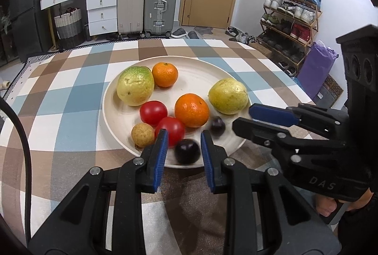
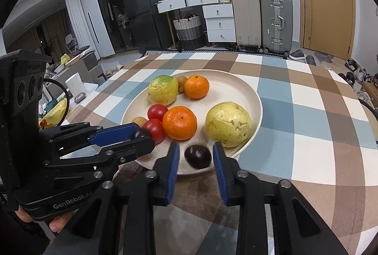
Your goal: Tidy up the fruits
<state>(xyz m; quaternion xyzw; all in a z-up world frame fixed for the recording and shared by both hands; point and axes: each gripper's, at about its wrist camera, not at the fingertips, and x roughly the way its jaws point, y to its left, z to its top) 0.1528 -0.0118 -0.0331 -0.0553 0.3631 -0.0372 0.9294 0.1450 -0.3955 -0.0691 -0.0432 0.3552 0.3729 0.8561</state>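
A cream plate (image 1: 113, 118) on the checked tablecloth holds two yellow-green guavas (image 1: 135, 86), two oranges (image 1: 191, 110), two red tomatoes (image 1: 153, 112) and a small brown fruit (image 1: 143, 134). Two dark plums lie at its near rim. One plum (image 1: 187, 151), blurred, sits between the blue pads of my left gripper (image 1: 184, 134), with a gap on each side. The other plum (image 2: 198, 157) rests on the plate between the pads of my right gripper (image 2: 196, 146), also untouched. Both grippers are open. The right gripper (image 1: 242, 116) reaches in from the right in the left wrist view.
The tablecloth (image 2: 307, 113) lies flat around the plate. Behind the table stand suitcases (image 1: 160, 7), white drawers (image 1: 101, 11), a wicker basket (image 1: 68, 23) and a door. A shoe rack (image 1: 288, 19) is at the right. A hand (image 2: 56, 224) holds the left gripper's grip.
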